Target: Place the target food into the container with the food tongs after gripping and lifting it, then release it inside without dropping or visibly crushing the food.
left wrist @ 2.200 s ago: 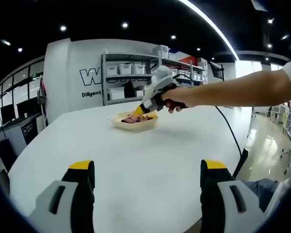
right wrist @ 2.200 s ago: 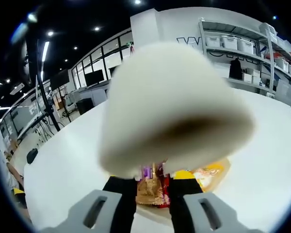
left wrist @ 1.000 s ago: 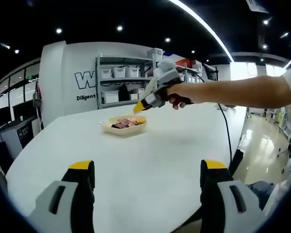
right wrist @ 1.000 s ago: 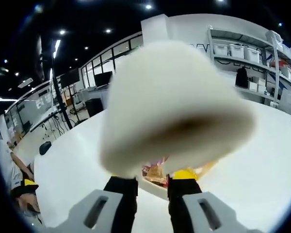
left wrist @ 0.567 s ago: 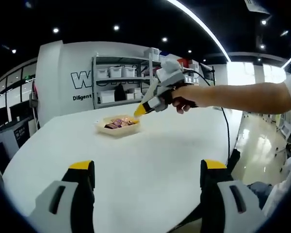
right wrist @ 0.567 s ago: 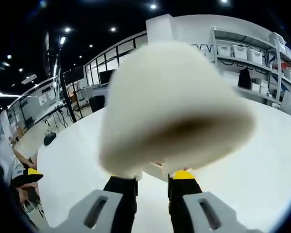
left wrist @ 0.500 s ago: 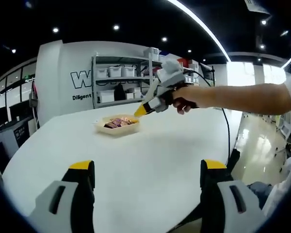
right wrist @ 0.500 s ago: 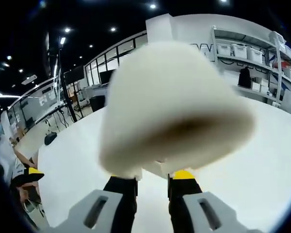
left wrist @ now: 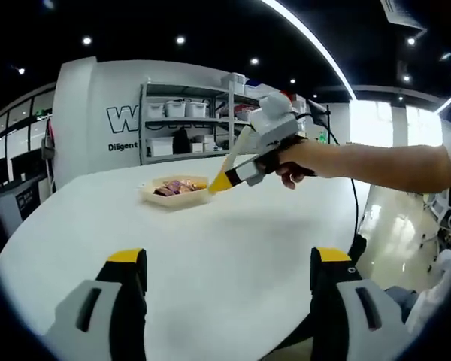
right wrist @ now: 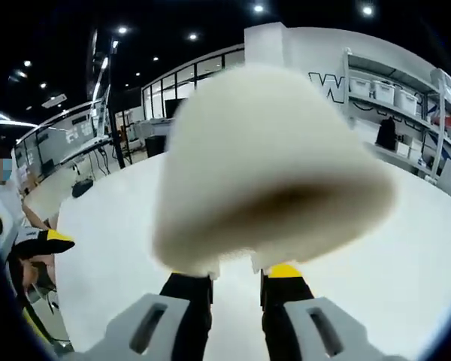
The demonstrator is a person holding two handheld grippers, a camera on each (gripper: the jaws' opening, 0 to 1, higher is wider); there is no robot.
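White and soft-looking, the bun [right wrist: 270, 165] sits clamped in the right tool [right wrist: 237, 282], so close to the lens of the right gripper view that it blurs and hides much of the scene behind it. It bulges well past both jaws, which stand nearly together on its lower edge. By its look it is light, spongy and easy to dent, with a matte skin that should not slip; the judgement is that a gentle squeeze low on the body, as now, suits it better than a hard pinch near the top.

In the left gripper view the right tool [left wrist: 219, 182] shows from the side in a person's hand [left wrist: 301, 159], with its yellow tips just beside the tray [left wrist: 173, 198] and raised above the tabletop [left wrist: 210, 248]. From that angle the bun itself cannot be made out. The tray lies well out on the tabletop and carries a heap of brownish and purplish pieces too small to count.

The left tool [left wrist: 229, 271] has its jaws wide apart, holding nothing, low over the near edge of the tabletop.

Count: one bun, one tray, two tools. No food tongs can be picked out in either view. A dark cable [left wrist: 355, 214] trails off the far side of the tabletop.
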